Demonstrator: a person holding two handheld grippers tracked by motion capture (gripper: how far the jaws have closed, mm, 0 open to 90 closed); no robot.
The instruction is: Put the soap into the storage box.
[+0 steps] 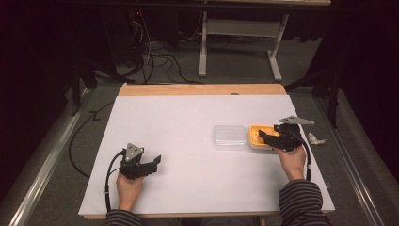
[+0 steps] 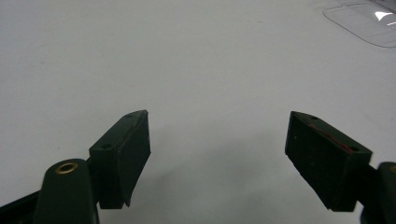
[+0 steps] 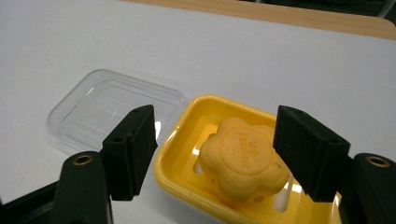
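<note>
The right hand-held gripper (image 3: 212, 154) is down over the yellow soap dish (image 3: 187, 116), jaws spread wide, one on each side of the flower-shaped soap (image 3: 243, 163), and neither is touching it. Nothing is gripped. The soap sits in the dish, leaning a bit toward the near wall as far as I can tell from the right gripper view. The dish rests on the white table (image 1: 188, 141) toward its right side, and the clear lid (image 3: 100, 109) lies flat just beside it, on its left in the high view, edges about touching.

To do this well, I'd say centre the jaws on the soap's widest part and drop them low enough for the pads to meet its sides, not the scalloped top rim. The left jaw looks close to the dish's wall, so it should go inside that wall before closing, or it will pinch the dish too. Close slowly; soap is likely slick and may squirt out. Lift straight up.

Over on the left, the left hand-held gripper (image 1: 141, 165) rests low on bare table, jaws wide apart, holding nothing, well away from the dish.
</note>
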